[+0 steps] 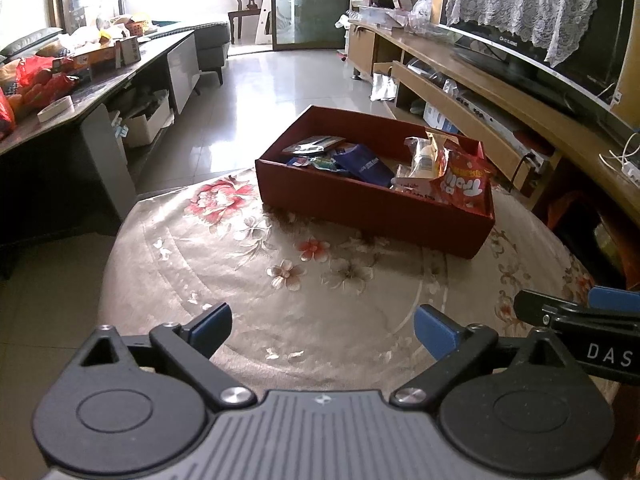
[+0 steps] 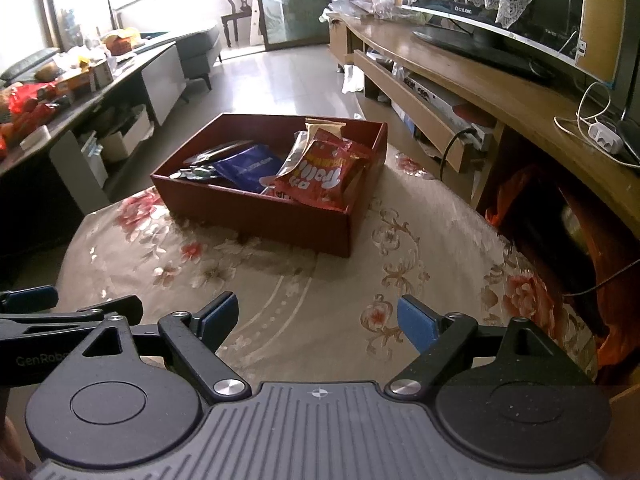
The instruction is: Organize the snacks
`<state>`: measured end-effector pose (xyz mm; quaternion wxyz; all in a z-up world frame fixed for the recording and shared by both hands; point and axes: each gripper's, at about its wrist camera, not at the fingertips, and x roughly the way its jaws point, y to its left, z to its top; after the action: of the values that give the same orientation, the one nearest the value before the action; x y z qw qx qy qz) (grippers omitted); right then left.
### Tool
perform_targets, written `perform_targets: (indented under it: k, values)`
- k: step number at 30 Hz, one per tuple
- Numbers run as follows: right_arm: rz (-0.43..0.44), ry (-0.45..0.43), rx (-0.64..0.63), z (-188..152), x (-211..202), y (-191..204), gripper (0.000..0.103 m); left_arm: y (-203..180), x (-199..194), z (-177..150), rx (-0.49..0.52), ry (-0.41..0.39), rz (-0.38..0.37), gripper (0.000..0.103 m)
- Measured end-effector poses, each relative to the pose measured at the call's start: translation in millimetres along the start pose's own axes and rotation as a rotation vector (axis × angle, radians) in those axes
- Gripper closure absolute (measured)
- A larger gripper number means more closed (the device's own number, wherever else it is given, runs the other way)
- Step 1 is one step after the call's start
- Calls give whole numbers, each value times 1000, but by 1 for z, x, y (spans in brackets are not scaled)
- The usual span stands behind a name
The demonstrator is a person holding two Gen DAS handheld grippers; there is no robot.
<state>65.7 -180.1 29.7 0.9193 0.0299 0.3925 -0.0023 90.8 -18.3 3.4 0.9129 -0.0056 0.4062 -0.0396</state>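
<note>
A dark red open box (image 1: 360, 204) (image 2: 256, 212) stands on the far half of a round table with a flowered cloth (image 1: 304, 280) (image 2: 304, 280). Inside lie several snack packs: a red candy bag (image 1: 464, 188) (image 2: 320, 180) leaning at the right end, a dark blue pouch (image 1: 364, 164) (image 2: 248, 168) in the middle, and a clear wrapped snack (image 1: 424, 158) behind the red bag. My left gripper (image 1: 322, 326) hangs open over the near cloth, nothing between its fingers. My right gripper (image 2: 318, 320) is open beside it, also with nothing between its fingers.
A long wooden TV cabinet (image 1: 500, 92) (image 2: 480, 72) with a television runs along the right. At the left, a dark desk (image 1: 104, 80) (image 2: 80, 92) is piled with bags and boxes. Tiled floor (image 1: 264, 92) stretches beyond the table to a sofa and a chair.
</note>
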Motion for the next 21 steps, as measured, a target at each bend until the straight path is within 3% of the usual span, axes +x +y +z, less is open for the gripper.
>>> perform_targets:
  k: [21]
  values:
    - [2, -3, -19, -19, -18, 2, 12, -1, -18, -21, 20, -10, 3, 1]
